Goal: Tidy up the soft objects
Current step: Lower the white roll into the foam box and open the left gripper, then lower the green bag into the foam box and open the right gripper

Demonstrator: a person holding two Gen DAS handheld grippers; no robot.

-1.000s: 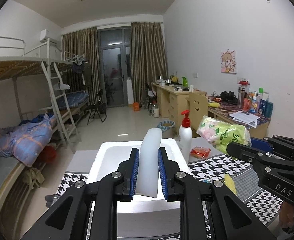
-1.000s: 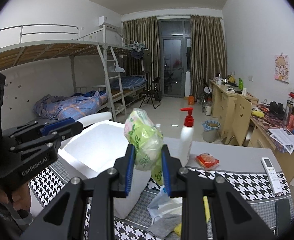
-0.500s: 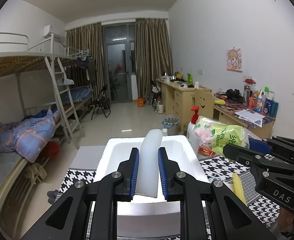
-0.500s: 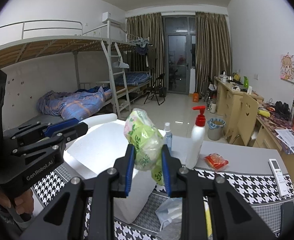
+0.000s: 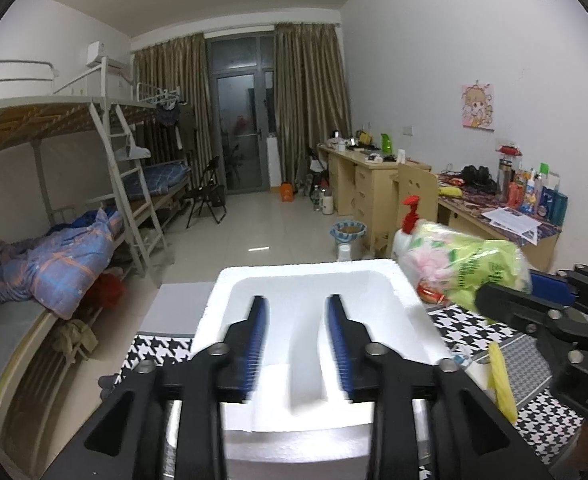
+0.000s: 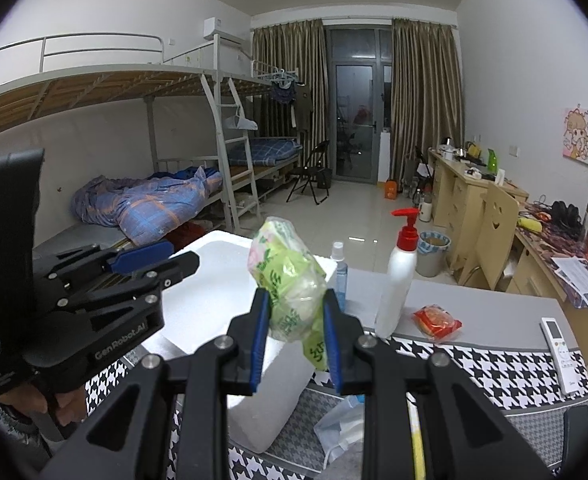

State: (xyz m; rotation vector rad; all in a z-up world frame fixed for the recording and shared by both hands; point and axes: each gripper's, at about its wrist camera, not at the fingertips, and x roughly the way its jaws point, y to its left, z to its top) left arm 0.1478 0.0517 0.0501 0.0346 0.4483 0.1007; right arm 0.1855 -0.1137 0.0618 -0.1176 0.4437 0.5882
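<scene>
Foam piece (image 5: 304, 364), white and blurred, is seen at the lower middle of the left wrist view, inside the white foam box (image 5: 410, 292), between the blue pads of the left gripper (image 5: 297, 344); the jaws are opening and the pads are apart from it. The left gripper is angled slightly downward over the box, and in the right wrist view it is seen at the left edge of the frame, held by a hand (image 6: 60, 404) at the lower left. The right gripper (image 6: 296, 344) is pointed slightly downward as well, its pads clamped on a green plastic bag (image 6: 288, 280) at the middle of the frame, just right of the box. The box is set on a table (image 6: 490, 316) with a black-and-white houndstooth cloth (image 6: 482, 368). A pump bottle (image 6: 400, 276), a red packet (image 6: 436, 322) and a remote (image 6: 560, 354) are found at the right of the frame. A bunk bed (image 6: 142, 92) stands at the upper left, desks (image 6: 466, 192) along the right wall.
</scene>
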